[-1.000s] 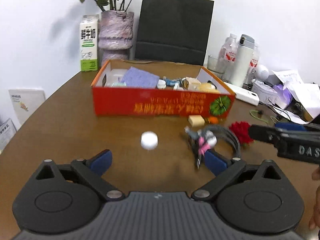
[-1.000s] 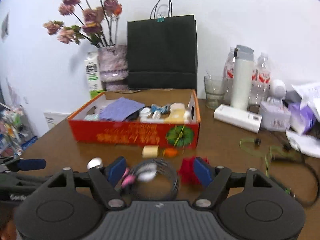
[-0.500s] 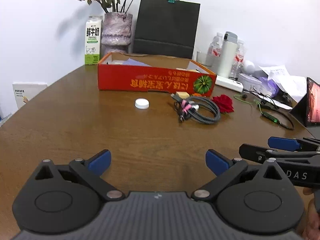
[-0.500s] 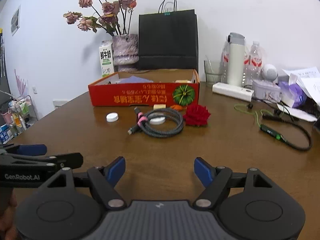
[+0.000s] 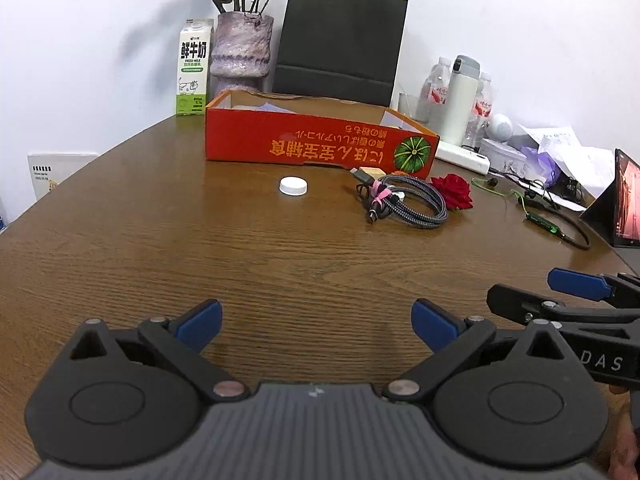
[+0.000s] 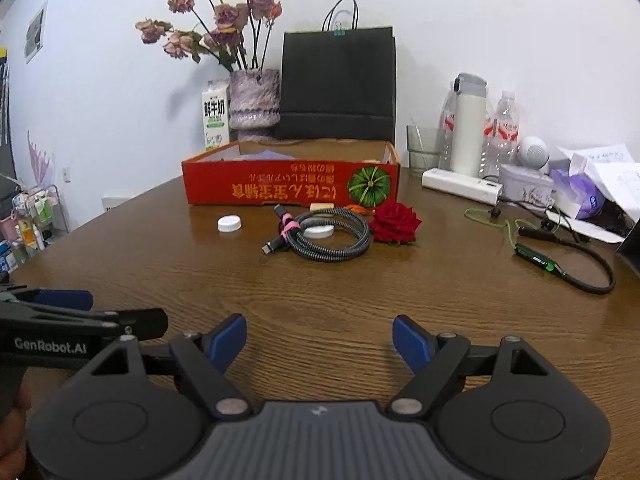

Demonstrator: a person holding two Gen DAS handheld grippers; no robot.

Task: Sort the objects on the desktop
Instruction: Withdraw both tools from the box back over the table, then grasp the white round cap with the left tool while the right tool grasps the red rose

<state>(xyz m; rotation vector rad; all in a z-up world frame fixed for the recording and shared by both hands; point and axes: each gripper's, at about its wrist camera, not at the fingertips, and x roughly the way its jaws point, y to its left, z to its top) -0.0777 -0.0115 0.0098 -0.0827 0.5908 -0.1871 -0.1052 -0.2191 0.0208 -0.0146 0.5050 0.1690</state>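
An orange cardboard box (image 5: 316,148) (image 6: 288,190) stands on the brown table and holds small items. In front of it lie a white bottle cap (image 5: 293,186) (image 6: 229,224), a coiled braided cable (image 5: 404,202) (image 6: 324,234) around a second white cap (image 6: 319,232), a red rose (image 5: 454,196) (image 6: 395,222), a beige eraser (image 6: 322,207) and a small orange piece (image 6: 356,209). My left gripper (image 5: 316,322) is open and empty, well short of these. My right gripper (image 6: 319,340) is open and empty, beside the left one.
At the back stand a milk carton (image 5: 193,74), a vase of dried flowers (image 5: 241,54), a black paper bag (image 5: 340,40), bottles and a white flask (image 6: 468,130). On the right lie a white power strip (image 6: 460,188), green earphones (image 6: 536,256), papers and a tablet (image 5: 624,204).
Both grippers have drawn back from the box and the loose items toward the table's near side. The objects look smaller and farther. Both jaws stay open and empty.
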